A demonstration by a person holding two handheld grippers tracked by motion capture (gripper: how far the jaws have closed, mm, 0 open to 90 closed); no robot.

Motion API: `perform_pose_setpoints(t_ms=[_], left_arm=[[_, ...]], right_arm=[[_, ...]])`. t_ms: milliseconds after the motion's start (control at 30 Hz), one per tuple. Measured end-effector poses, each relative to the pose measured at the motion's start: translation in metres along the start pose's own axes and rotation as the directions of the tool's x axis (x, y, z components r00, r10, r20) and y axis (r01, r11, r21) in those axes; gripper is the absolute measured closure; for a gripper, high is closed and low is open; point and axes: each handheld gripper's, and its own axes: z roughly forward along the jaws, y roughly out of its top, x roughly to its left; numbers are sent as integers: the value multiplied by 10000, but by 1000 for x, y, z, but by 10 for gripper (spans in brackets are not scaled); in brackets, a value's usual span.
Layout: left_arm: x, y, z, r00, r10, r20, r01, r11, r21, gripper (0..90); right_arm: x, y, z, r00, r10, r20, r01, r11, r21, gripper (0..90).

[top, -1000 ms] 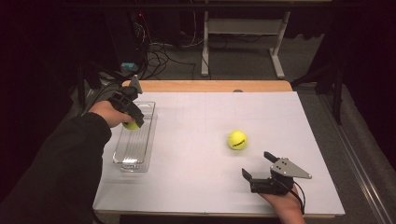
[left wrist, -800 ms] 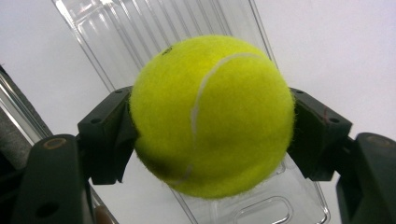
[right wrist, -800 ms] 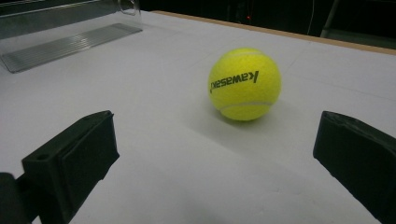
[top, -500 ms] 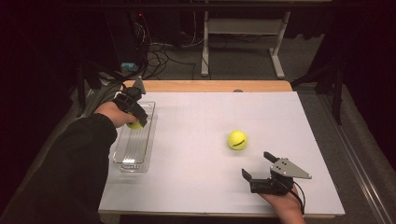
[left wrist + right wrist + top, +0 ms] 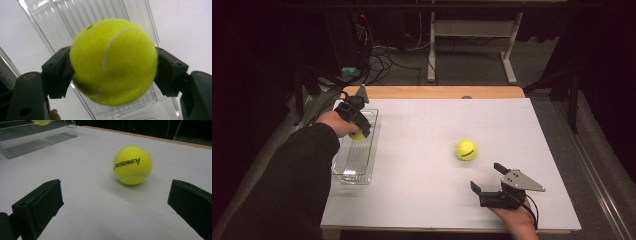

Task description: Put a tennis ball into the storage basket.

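My left gripper is shut on a yellow tennis ball and holds it over the far half of a clear plastic tray at the table's left. In the left gripper view both black pads press the ball from either side, with the tray's ribbed floor beneath. A second tennis ball with black lettering lies loose on the white table. My right gripper rests near the front edge, open, jaws pointing toward that ball, which lies beyond them.
The white table top has a wooden strip along its far edge. Beyond it are a desk frame and cables on a dark floor. The person's dark sleeve crosses the left front corner.
The left hand with its ball has shifted slightly toward the far end of the tray. The right gripper and the loose ball have not moved.
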Motion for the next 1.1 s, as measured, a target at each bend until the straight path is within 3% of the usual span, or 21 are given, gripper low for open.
perform_pose_setpoints(t_ms=[267,667,900,1000,1033,1100], left_arm=[[1,3,7,10000,-59,22,58,9999,117,257],[1,3,5,9999,-84,148,84,10000,19,256],[-1,3,2,9996,146,255,-141,9997,-207,252],[-3,2,-2,9988,293,405,-273,9985,-481,104],[-4,2,-1,9986,369,387,-357,9989,-312,30],[-8,2,-2,9990,417,164,-413,9989,-202,4]], right_arm=[[0,0,0,10000,14,26,-14,10000,0,0],[0,0,0,10000,20,13,-20,10000,16,0],[0,0,0,10000,14,43,-14,10000,19,0],[0,0,0,10000,13,38,-13,10000,5,0],[0,0,0,10000,6,50,-6,10000,19,0],[1,0,1,10000,7,41,-7,10000,35,0]])
